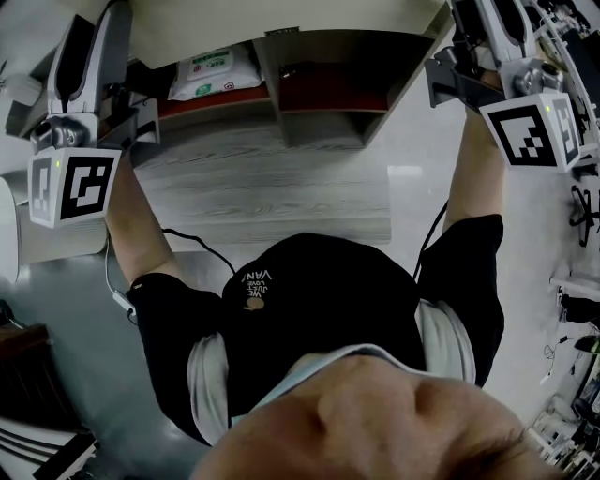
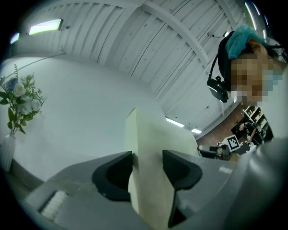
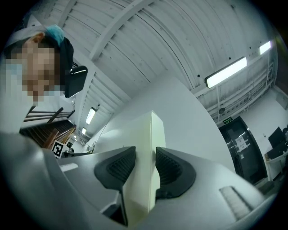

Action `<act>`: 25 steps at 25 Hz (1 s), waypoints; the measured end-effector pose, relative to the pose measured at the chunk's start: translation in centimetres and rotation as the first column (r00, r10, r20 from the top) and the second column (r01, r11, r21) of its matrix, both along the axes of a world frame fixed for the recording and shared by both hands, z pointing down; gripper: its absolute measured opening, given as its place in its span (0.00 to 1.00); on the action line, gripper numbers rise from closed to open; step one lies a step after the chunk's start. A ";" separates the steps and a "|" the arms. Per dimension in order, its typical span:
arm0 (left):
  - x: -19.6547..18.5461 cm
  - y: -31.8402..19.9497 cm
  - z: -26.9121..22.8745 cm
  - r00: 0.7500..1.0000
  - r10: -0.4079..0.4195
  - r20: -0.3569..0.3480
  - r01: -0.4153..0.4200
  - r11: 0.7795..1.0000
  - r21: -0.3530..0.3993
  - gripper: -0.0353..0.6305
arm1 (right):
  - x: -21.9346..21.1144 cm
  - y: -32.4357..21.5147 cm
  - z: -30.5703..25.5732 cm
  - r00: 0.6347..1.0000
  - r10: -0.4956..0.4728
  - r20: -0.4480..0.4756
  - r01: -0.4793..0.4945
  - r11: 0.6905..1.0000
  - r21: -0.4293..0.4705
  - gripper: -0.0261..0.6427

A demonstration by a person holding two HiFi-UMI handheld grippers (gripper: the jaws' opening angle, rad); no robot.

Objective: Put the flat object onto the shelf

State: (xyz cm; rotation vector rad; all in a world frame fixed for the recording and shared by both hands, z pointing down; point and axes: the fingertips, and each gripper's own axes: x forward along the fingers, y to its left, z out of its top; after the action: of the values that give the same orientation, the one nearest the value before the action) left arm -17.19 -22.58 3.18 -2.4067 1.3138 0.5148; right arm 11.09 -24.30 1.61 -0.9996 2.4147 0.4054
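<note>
The flat object is a pale cream board (image 1: 281,21), lifted overhead and filling the top of the head view. My left gripper (image 1: 122,52) grips its left end and my right gripper (image 1: 466,42) its right end, both pointing upward. In the left gripper view the board's edge (image 2: 150,134) stands upright between the black pads of the left gripper (image 2: 147,168), which press on both faces. In the right gripper view the right gripper (image 3: 145,167) is likewise shut on the board's edge (image 3: 145,134). Below the board lies the wooden shelf (image 1: 328,117) with open compartments.
A white and green pack of wipes (image 1: 216,75) lies in the shelf's left compartment. A grey wood-grain surface (image 1: 272,183) lies in front of the shelf. A vase of flowers (image 2: 15,105) stands at the left, and another person (image 2: 243,67) at the right.
</note>
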 end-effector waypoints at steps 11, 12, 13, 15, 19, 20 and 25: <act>-0.5 -3.3 -0.7 0.999 0.032 0.011 -0.032 0.999 0.003 0.37 | -0.1 -2.2 -0.8 0.998 0.061 -0.009 -0.061 0.998 -0.004 0.23; -0.4 -3.6 -0.6 0.999 0.036 0.015 -0.036 0.999 0.000 0.37 | -0.1 -2.4 -0.8 0.998 0.066 -0.010 -0.066 0.998 -0.005 0.23; -0.3 -3.9 -0.6 0.999 0.039 0.019 -0.039 0.999 -0.002 0.37 | 0.0 -2.5 -0.8 0.998 0.070 -0.011 -0.070 0.998 -0.008 0.23; -0.3 -4.5 -0.5 0.999 0.042 0.023 -0.042 0.999 -0.009 0.37 | 0.1 -2.9 -0.7 0.997 0.075 -0.012 -0.075 0.997 -0.015 0.23; 0.1 -5.9 -0.1 0.998 0.050 0.031 -0.049 0.998 -0.027 0.37 | 0.4 -4.2 -0.2 0.996 0.087 -0.022 -0.088 0.995 -0.038 0.23; 0.2 -6.3 0.1 0.998 0.052 0.034 -0.051 0.998 -0.032 0.37 | 0.6 -4.5 -0.1 0.995 0.092 -0.023 -0.093 0.995 -0.042 0.23; 0.8 -7.6 0.3 0.997 0.055 0.055 -0.052 0.998 -0.045 0.37 | 1.0 -5.7 0.3 0.994 0.105 -0.035 -0.107 0.992 -0.064 0.23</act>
State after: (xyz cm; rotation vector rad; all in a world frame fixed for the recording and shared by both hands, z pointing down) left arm -16.42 -30.15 3.49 -2.4791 1.2526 0.4340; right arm 12.12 -30.01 1.90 -1.1621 2.4243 0.3833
